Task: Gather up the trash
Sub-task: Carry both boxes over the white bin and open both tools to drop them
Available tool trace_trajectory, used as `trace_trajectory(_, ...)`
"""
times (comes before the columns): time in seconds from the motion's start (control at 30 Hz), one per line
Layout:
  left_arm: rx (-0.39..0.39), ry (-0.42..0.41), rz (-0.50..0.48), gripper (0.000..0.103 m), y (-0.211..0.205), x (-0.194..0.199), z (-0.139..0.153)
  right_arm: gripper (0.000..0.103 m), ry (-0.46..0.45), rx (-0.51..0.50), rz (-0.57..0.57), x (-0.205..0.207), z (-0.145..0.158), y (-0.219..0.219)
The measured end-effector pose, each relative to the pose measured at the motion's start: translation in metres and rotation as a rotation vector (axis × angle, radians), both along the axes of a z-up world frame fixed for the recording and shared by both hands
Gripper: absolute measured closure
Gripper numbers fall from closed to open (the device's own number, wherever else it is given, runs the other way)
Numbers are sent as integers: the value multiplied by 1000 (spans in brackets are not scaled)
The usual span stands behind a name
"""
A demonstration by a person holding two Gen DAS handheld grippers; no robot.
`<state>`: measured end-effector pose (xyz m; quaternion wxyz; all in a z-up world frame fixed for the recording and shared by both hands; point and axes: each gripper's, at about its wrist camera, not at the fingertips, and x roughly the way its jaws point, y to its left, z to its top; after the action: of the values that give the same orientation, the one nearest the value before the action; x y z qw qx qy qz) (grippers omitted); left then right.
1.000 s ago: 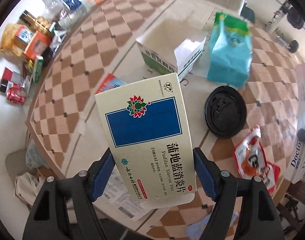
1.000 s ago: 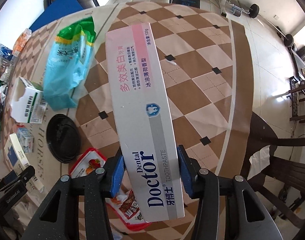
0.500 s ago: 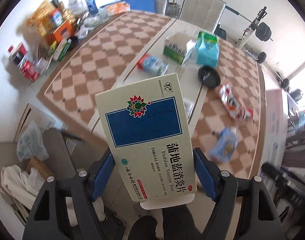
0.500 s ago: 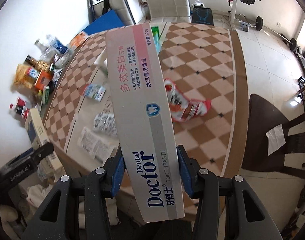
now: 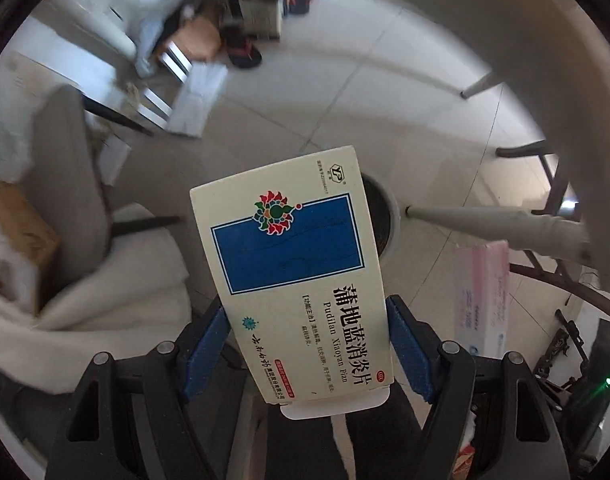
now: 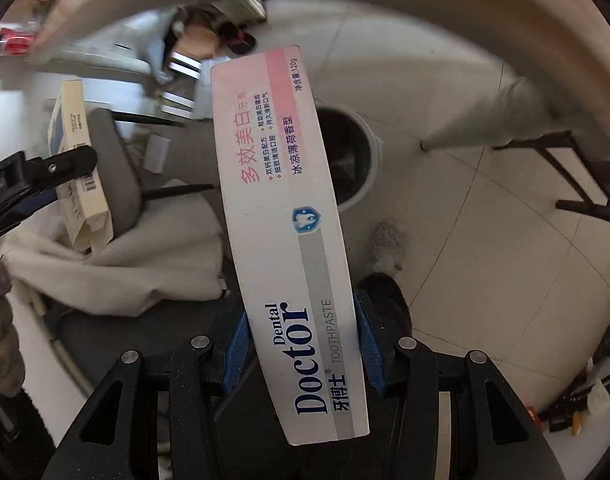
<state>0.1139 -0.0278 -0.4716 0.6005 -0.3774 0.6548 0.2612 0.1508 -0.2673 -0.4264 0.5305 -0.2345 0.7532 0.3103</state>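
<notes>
My left gripper [image 5: 307, 344] is shut on a cream medicine box [image 5: 293, 264] with a blue panel, held pointing down over the floor. Behind the box's far end shows a round white bin [image 5: 385, 220] with a dark inside. My right gripper [image 6: 301, 348] is shut on a long pink and white toothpaste box [image 6: 281, 216]. The same white bin [image 6: 365, 152] lies behind and right of that box in the right wrist view. The toothpaste box [image 5: 483, 300] appears at the right in the left wrist view; the medicine box [image 6: 79, 168] and left gripper show at the left in the right wrist view.
The table's edge [image 5: 545, 80] curves overhead and a table leg [image 5: 497, 226] slants down near the bin. A grey chair [image 5: 69, 184] with white cloth [image 5: 105, 280] stands at the left. Boxes and shoes [image 5: 241, 52] clutter the far floor. A dark chair frame [image 6: 577, 176] stands at the right.
Both grippers have swung off the tabletop and dropped below its edge, still holding their boxes. The table with its litter has left both views; floor and white bin now show.
</notes>
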Motion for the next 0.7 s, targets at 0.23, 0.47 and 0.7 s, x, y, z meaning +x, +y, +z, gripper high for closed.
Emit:
trace_trajectory(0.23,-203,20,-31,27,3,39,-171,52,41,-89,-20,17,-177,13)
trace_trajectory(0.47,-234,59,-76,2,-2,52,-239,51,85,-138,5,27,-279,19)
trace_trajectory(0.7,-126,68,-56,2,-1,39,-236,19,26,-160,15,30,-289,23)
